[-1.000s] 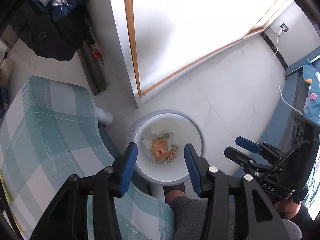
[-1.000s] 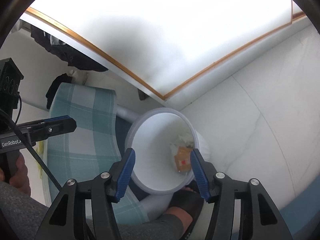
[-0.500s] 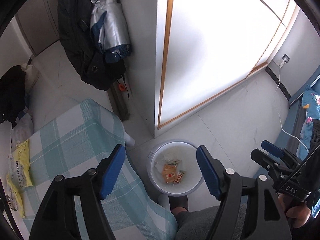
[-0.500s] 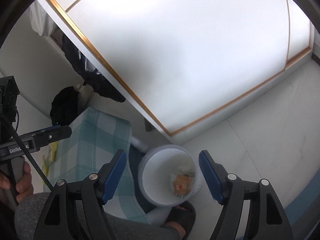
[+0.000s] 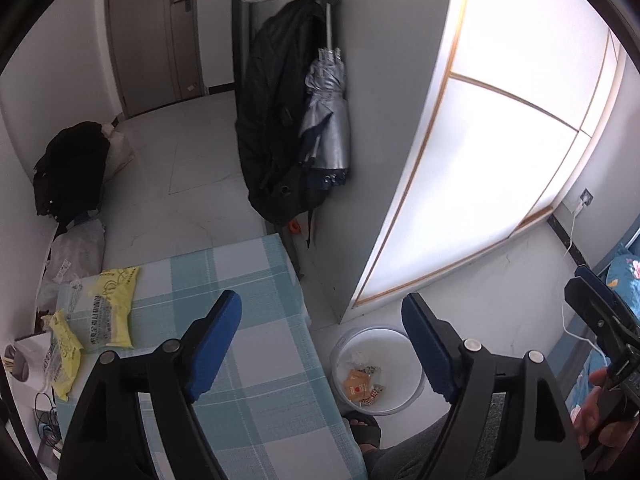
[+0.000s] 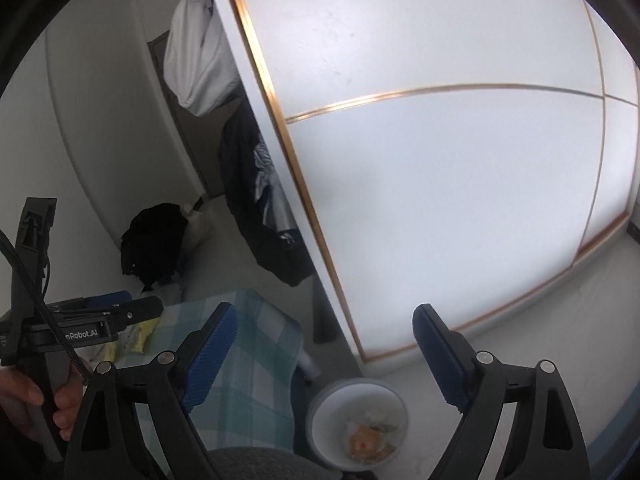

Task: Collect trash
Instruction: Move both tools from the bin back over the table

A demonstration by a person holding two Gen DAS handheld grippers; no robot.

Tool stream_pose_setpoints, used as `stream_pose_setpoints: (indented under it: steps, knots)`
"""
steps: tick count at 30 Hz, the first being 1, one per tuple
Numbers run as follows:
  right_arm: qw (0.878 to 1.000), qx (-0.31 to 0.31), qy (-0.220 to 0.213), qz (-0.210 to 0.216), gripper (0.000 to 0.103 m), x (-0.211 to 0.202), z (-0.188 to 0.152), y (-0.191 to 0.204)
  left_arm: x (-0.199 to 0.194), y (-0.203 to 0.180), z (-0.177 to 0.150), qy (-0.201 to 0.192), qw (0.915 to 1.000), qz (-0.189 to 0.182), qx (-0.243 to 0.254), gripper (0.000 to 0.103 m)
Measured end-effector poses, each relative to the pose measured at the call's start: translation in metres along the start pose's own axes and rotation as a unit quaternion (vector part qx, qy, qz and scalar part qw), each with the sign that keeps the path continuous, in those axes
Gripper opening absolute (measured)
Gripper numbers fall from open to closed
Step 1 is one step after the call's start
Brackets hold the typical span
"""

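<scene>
Down at the bottom of both views sat the white trash bin (image 5: pixel 404 392) on the pale floor, with orange wrappers (image 5: pixel 358 386) and scraps of crumpled paper lying inside it. Seen from the left wrist, the left claw (image 5: pixel 322 344) stood wide with nothing between its blue pads; its jaws had just been opening. That view alone showed the checked tabletop (image 5: pixel 260 360) in full at lower left, bearing yellow packets (image 5: pixel 112 312) at its left end, with a grey pouch and cables further left at the frame edge. It also showed a silver folded umbrella (image 5: pixel 326 136) hanging beside a black bag at upper centre, a door at upper left, and the right claw (image 5: pixel 600 316) at the right edge, gripped by a hand. From the right wrist, the right claw (image 6: pixel 326 354) likewise stood wide and empty, its jaws having just been opening, and the bin (image 6: pixel 324 420) showed low between them. This blurrier view gave mostly the large white panel (image 6: pixel 440 180) with gold trim, only a corner of the tabletop (image 6: pixel 256 360), and the left claw (image 6: pixel 150 306) at the left edge, held by a hand (image 6: pixel 36 404).
</scene>
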State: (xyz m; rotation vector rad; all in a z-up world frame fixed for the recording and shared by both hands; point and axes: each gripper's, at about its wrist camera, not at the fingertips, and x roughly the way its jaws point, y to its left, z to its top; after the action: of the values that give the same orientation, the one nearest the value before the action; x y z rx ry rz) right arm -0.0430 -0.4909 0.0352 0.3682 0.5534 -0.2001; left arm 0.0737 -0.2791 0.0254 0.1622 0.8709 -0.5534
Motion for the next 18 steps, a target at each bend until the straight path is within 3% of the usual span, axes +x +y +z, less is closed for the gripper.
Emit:
stream_pose_setpoints:
  steps: [5,10,13,18]
  knots:
    - [0.998,-0.030,-0.042,0.032,0.102,-0.016,0.012,0.050,-0.031,0.038,-0.004,-0.041,0.9984,0.033,-0.024,0.080]
    - [0.994,-0.064,-0.063,0.059,0.103,-0.018,0.015,0.102,-0.058,0.087,-0.012,-0.072,0.9935,0.066,-0.059,0.082]
    - [0.991,-0.084,-0.071,0.082,0.103,-0.020,0.013,0.125,-0.073,0.113,-0.019,-0.094,0.9877,0.086,-0.091,0.088]
    - [0.985,-0.098,-0.072,0.123,0.103,-0.013,0.010,0.169,-0.089,0.151,-0.031,-0.123,0.9766,0.124,-0.126,0.089]
